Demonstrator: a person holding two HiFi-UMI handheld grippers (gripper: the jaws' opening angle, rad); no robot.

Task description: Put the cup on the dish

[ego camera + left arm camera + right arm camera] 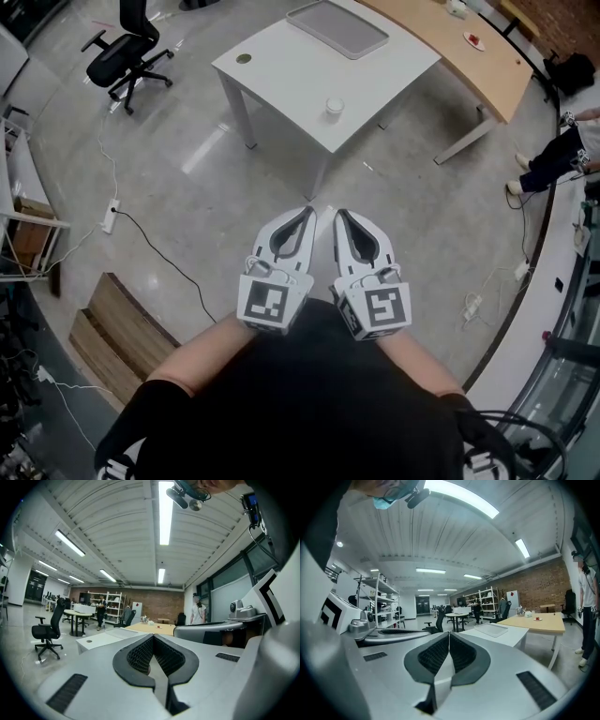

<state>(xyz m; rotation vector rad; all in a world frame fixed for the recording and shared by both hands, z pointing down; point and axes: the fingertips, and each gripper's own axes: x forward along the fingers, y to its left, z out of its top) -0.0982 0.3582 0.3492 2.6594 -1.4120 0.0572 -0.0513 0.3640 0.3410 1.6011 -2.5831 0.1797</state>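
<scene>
Head view: left gripper (309, 212) and right gripper (339, 214), side by side, well short of the white table (281, 70). The cup (334, 106) stands at the table's near edge; a grey tray (337, 28), likely the dish, lies at its far end.

Left gripper view: jaws together, empty.

Right gripper view: jaws together, empty.

Best to step closer and open one gripper before reaching the cup's sides.

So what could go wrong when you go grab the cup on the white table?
The cup stands near the front edge of the white table, so a clumsy nudge might knock it off. The left tool and right tool are both shut; unopened, they would likely push the cup, not grab it. A black cable on the floor could catch a foot.
</scene>
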